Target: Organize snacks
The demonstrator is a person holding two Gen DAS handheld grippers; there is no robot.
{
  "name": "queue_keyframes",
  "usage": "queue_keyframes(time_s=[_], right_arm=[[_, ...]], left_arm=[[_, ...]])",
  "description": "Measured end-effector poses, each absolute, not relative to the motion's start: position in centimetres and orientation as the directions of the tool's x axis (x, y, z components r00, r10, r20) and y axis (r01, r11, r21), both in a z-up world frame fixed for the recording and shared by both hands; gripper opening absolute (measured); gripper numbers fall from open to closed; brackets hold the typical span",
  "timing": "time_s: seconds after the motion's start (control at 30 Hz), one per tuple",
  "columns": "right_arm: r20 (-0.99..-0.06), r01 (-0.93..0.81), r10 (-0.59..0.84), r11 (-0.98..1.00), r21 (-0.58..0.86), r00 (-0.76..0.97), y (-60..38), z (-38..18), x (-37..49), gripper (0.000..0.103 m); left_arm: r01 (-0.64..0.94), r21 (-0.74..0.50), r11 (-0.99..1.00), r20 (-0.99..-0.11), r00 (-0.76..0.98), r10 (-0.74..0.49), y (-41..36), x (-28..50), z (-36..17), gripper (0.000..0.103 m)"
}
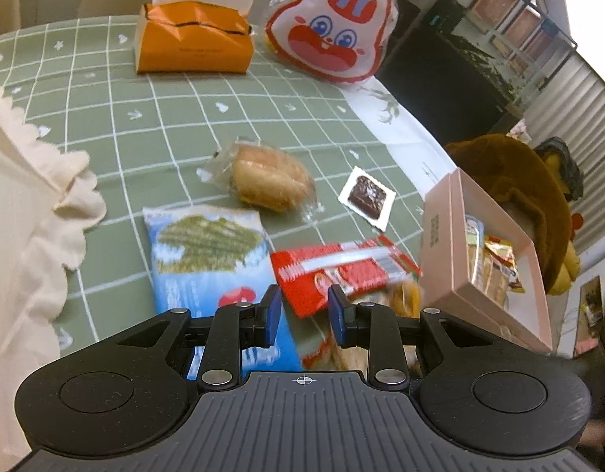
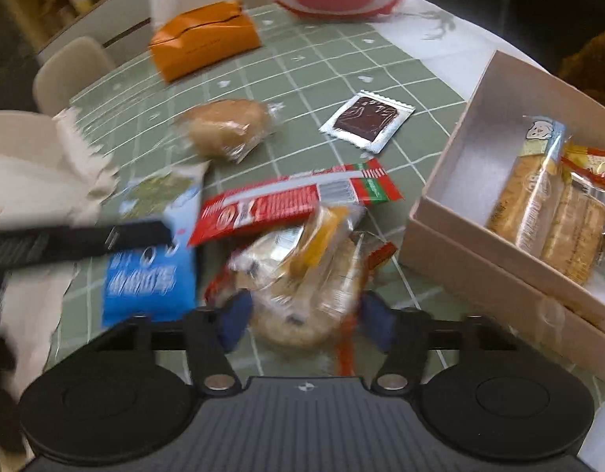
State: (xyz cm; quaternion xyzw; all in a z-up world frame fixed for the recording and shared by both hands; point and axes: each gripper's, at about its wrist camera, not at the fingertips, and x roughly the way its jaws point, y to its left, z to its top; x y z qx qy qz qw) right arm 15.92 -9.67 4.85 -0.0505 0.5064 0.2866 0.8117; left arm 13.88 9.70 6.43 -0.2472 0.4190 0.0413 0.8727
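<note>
Snacks loose on the counter, pink box part filled.

Left wrist view: left hand-held gripper (image 1: 304,310) hovers with jaws apart and empty over the red wafer pack (image 1: 341,273); this looks light, flat and slippery, best pinched across its short width. Right wrist view: right hand-held gripper (image 2: 304,320) has jaws spread around a wrapped cookie (image 2: 298,299), contact unclear through blur; crumbly, crinkly film, so hold gently at mid-body. Pink box (image 2: 495,271) stands just beside.
</note>
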Motion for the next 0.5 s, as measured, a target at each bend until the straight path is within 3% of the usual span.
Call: queue_keyframes(time_s=[0.03, 0.2, 0.5], right_arm=[[-0.851, -0.519, 0.426, 0.824, 0.226, 0.306, -10.6, 4.9, 15.6, 0.038], [-0.869, -0.501, 0.374, 0.847, 0.177, 0.325, -15.2, 4.4, 14.4, 0.035], [-0.855, -0.313, 0.248, 0.944, 0.107, 0.456, -22.5, 5.5, 16.2, 0.044]], left_arm=[[-0.273, -0.401, 0.874, -0.750, 0.646, -0.142, 9.7, 14.3, 6.5, 0.030], [-0.205, -0.399, 0.894, -0.760, 0.619, -0.197, 7.9, 16.9, 6.1, 0.030], [-0.126, -0.363, 0.923, -0.798, 0.554, -0.238, 4.2, 18.6, 4.5, 0.030]])
